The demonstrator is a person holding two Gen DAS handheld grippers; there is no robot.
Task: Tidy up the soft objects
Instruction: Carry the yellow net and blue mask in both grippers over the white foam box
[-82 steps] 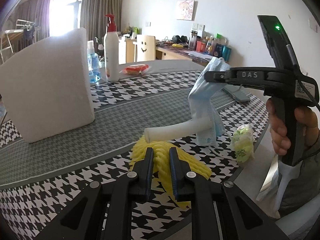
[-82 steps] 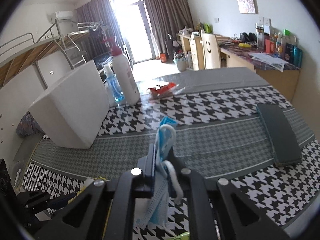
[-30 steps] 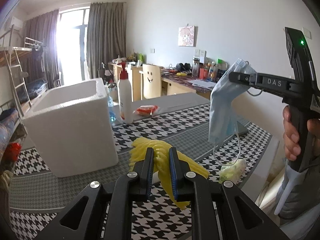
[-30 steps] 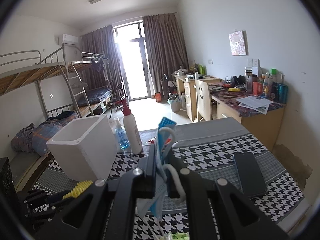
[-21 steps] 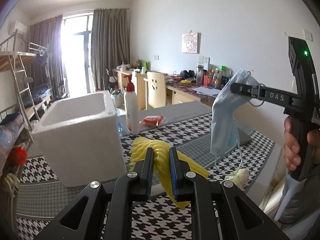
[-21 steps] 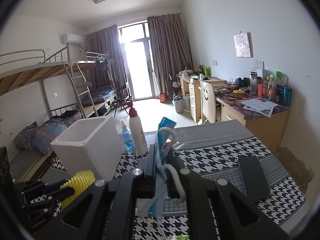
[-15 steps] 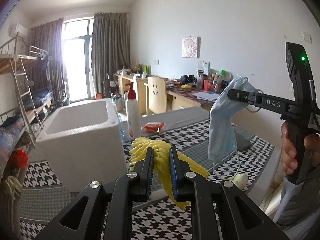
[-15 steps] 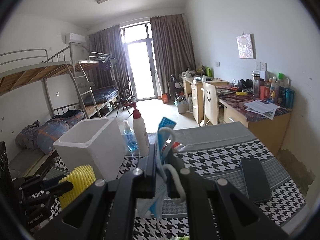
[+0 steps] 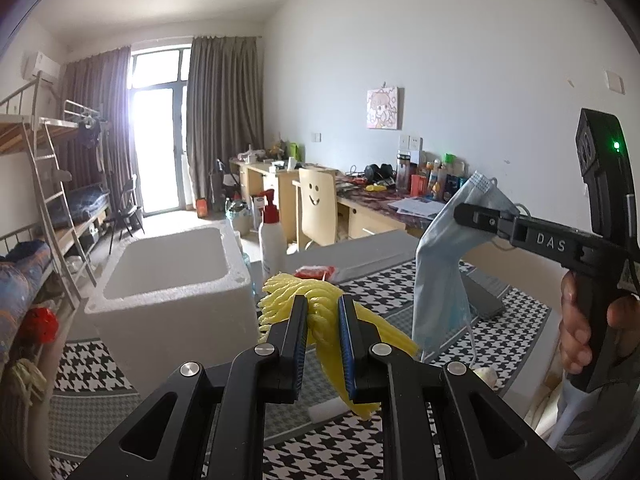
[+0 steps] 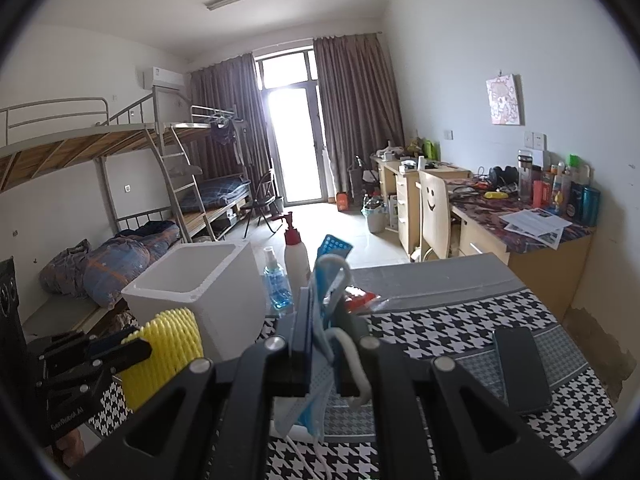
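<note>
Yellow foam netting (image 9: pixel 320 312) is pinched between the jaws of the left gripper (image 9: pixel 323 320), which are nearly closed on it, the mesh bulging out above the fingers and trailing down to the right below them. It hangs in the air over the houndstooth tablecloth (image 9: pixel 496 344), just in front of the white foam box (image 9: pixel 172 300), whose open top shows bare white inside. To the right, the right gripper (image 10: pixel 320 316) has its jaws clamped tight on a pale blue face mask (image 9: pixel 440 280); the mask dangles from the fingertips, folded lengthwise, with a white ear loop (image 10: pixel 352 364) curling out beside the fingers and another strap hanging below. A hand (image 9: pixel 576 332) wraps the handle of that gripper, where a small green light glows. Neither soft thing touches the table. Behind the box stand a white pump bottle (image 10: pixel 296 256) with a red top and a small blue spray bottle (image 10: pixel 275 284), close together, and a red packet (image 10: pixel 358 294) lies just beyond them on the grey strip of the cloth. A dark phone (image 10: pixel 520 368) lies flat on the right side of the table, well apart from the box. From the right wrist view the netting appears low at the left, beside the box's near wall. A white scrap (image 9: pixel 326 408) lies on the cloth below the netting.
</note>
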